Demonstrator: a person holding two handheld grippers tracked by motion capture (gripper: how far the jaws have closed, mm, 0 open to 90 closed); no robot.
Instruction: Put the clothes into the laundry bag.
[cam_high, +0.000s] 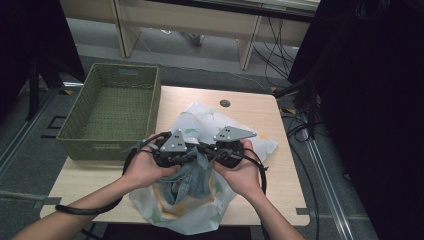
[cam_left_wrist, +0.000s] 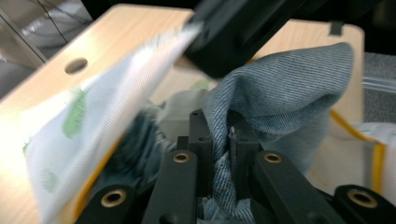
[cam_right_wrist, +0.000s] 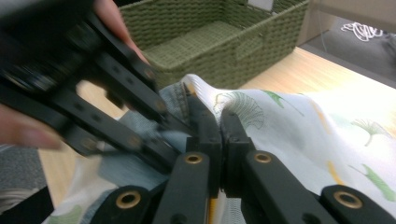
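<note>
While the jeans (cam_left_wrist: 280, 88) were clamped between the left gripper's (cam_left_wrist: 223, 133) jaws, the bag (cam_right_wrist: 299, 121) was pinched by the right gripper (cam_right_wrist: 219, 123), close alongside.

blue denim (cam_left_wrist: 280, 88), leaf-print white bag (cam_high: 200, 120), green basket (cam_high: 75, 130)

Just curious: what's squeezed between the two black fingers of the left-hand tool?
A fold of blue denim cloth, pinched between the left gripper's fingers, clearest in the left gripper view.
</note>
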